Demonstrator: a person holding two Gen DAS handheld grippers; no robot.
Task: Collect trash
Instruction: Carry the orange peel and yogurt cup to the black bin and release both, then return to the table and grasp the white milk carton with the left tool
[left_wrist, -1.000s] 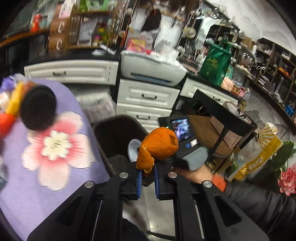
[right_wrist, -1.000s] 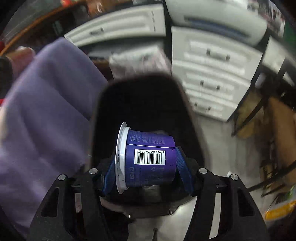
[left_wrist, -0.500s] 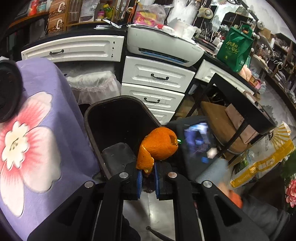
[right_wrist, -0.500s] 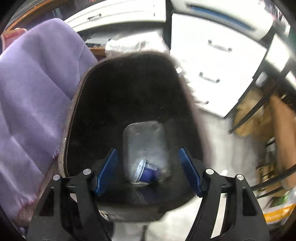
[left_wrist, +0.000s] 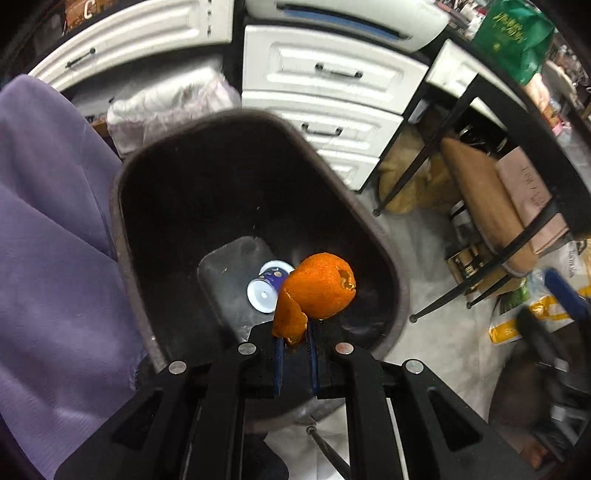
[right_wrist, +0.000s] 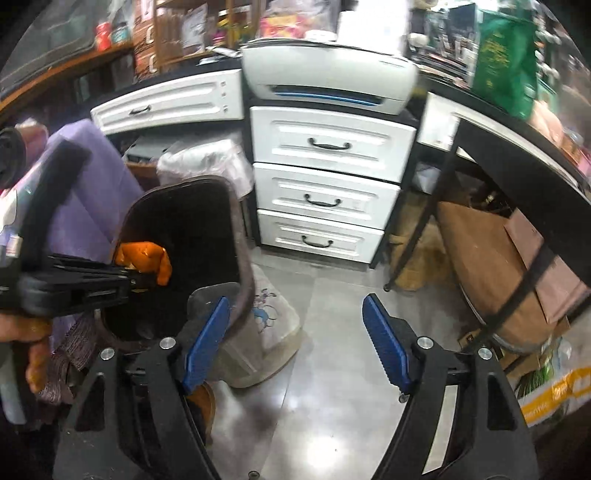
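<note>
The left gripper (left_wrist: 294, 345) is hanging over the open mouth of the black bin (left_wrist: 369, 221), its jaws clamped together on the lower flap of an orange peel (left_wrist: 317, 291). The peel is standing up from the fingertips, with the curled dome at the top and the pinched strip below, so its long axis is running roughly along the line the gripper is pointing, down into the bin. In the left wrist view the peel is sitting inside the bin's rim, nearer the rim's right side than its left, with the floor (left_wrist: 424, 332) showing just past that edge. Below it, on the bin's bottom, a purple cup (left_wrist: 267, 288) is lying on its side with its white rim facing up.

The right gripper (right_wrist: 297, 350) is standing off to the right of the bin, above the floor, its jaws having just been opening, now wide apart with nothing between them. From its view the left gripper (right_wrist: 147, 278) is reaching across the bin's mouth with the peel (right_wrist: 146, 258) at its tip.

So the left hand is the one placed for the drop: by my judgement, parting the jaws here would be letting the peel fall straight into the bin, though a slight shift toward the bin's middle would be giving more margin from the right rim.
</note>
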